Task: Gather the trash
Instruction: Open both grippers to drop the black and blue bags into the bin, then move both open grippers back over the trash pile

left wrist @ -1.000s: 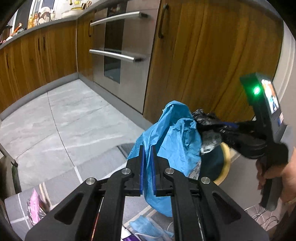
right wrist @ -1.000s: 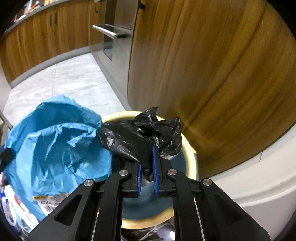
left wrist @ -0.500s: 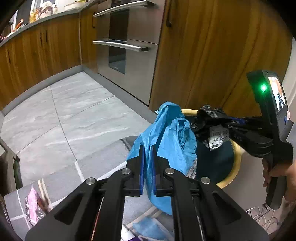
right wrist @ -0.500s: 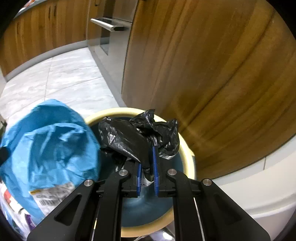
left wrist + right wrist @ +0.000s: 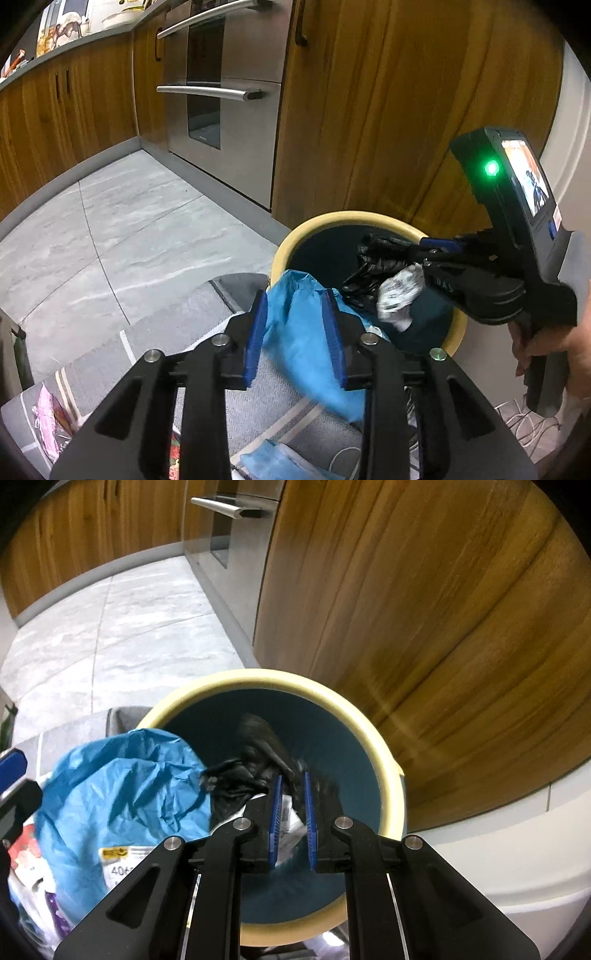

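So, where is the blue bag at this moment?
In the left wrist view the blue bag hangs over the bin's near-left rim, between the opening left gripper pads.

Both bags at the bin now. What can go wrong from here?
1. The left gripper is opening with the blue bag draped over the bin rim, mostly outside; it may slide onto the rug.
2. The right gripper grips the black bag over the opening; the blue bag could block its drop.

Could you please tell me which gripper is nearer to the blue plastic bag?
Left. The left gripper straddles the blue plastic bag, jaws opening; the right gripper is beside it, over the bin.
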